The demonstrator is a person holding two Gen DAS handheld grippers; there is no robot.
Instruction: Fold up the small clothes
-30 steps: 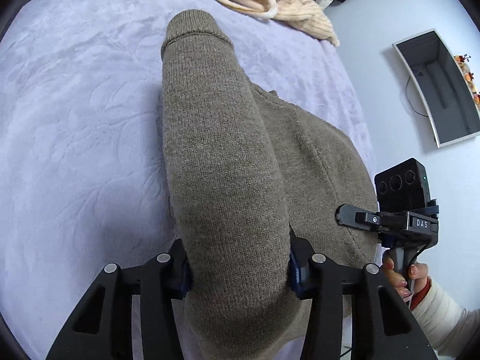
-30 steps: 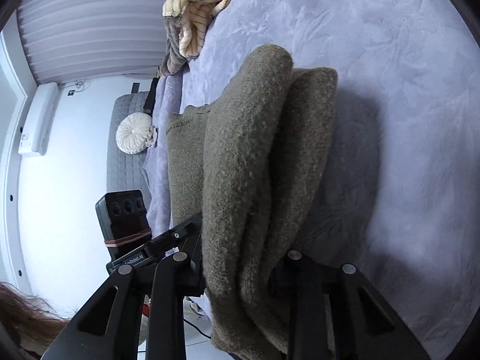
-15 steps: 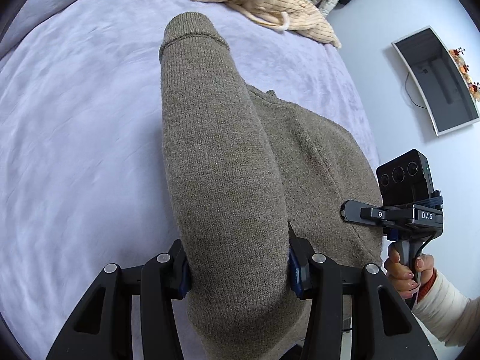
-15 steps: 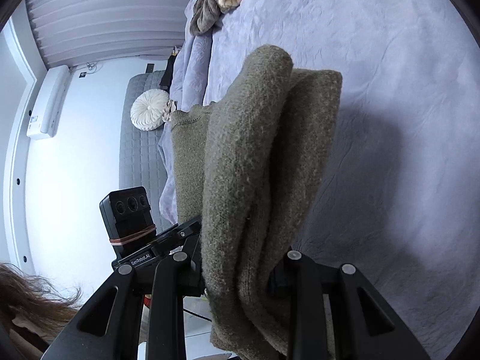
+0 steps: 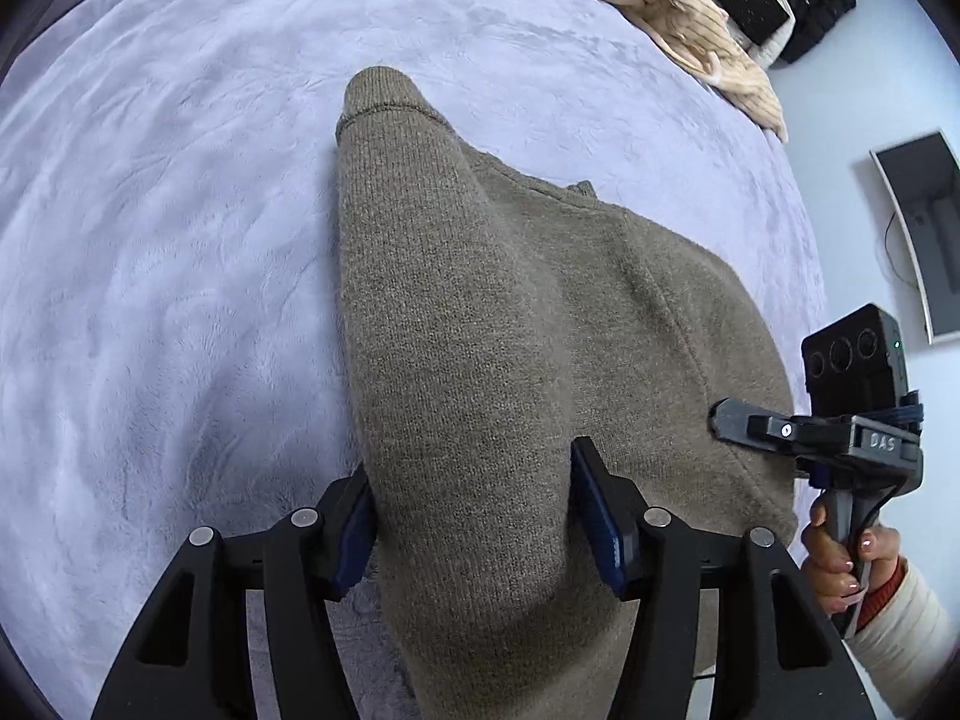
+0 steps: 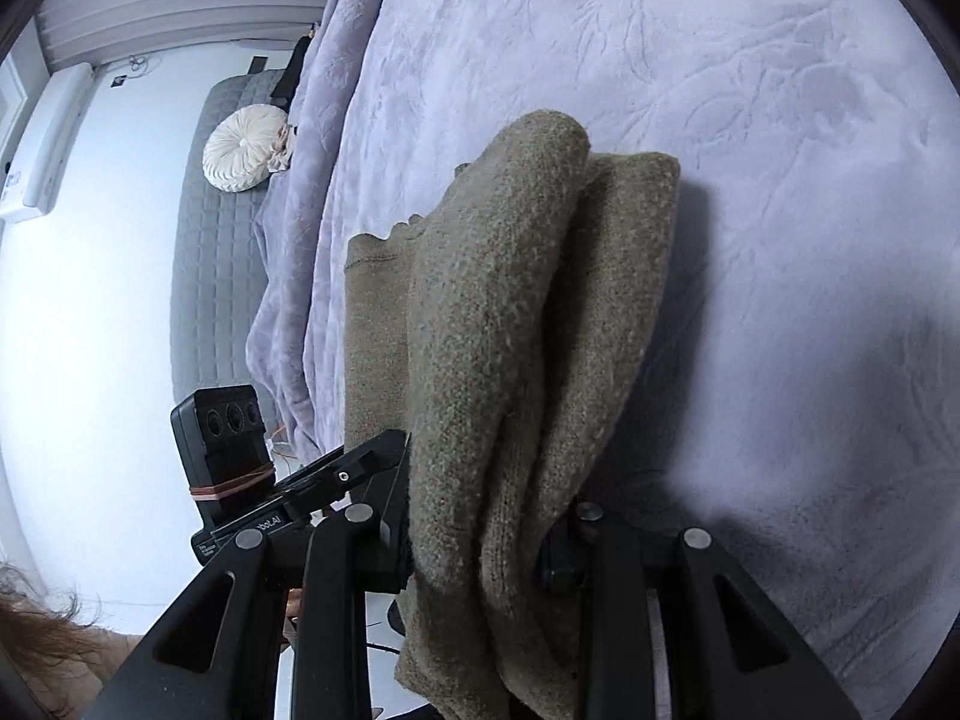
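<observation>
- Nearest in the left wrist view, the left gripper point(image 5: 474, 504) has its blue-padded fingers point(image 5: 597, 519) pressed against both sides of a thick bunch of an olive-brown knit sweater point(image 5: 480, 312); they are clamped on the cloth.
- In the right wrist view, the right gripper point(image 6: 480, 516) likewise pinches several stacked layers of the same sweater point(image 6: 510, 312) between its black fingers point(image 6: 564, 546) — closed on the fabric, with folds hanging below the grip.
- The sweater runs away from both grippers and drapes down onto a lavender bedspread point(image 5: 180, 240); its far part lies on the bed, and a ribbed cuff point(image 5: 384, 96) marks the farthest end of one sleeve.
- Judging by the look, the knit is soft, thick and limp: it will sag wherever unsupported, stretch a little under its own weight, and not slip easily. Holding through all layers near an edge or seam seems the safest grip.
- Far off, a heap of cream ribbed clothing point(image 5: 690, 18) sits at the bed's edge — well apart from the sweater.
</observation>
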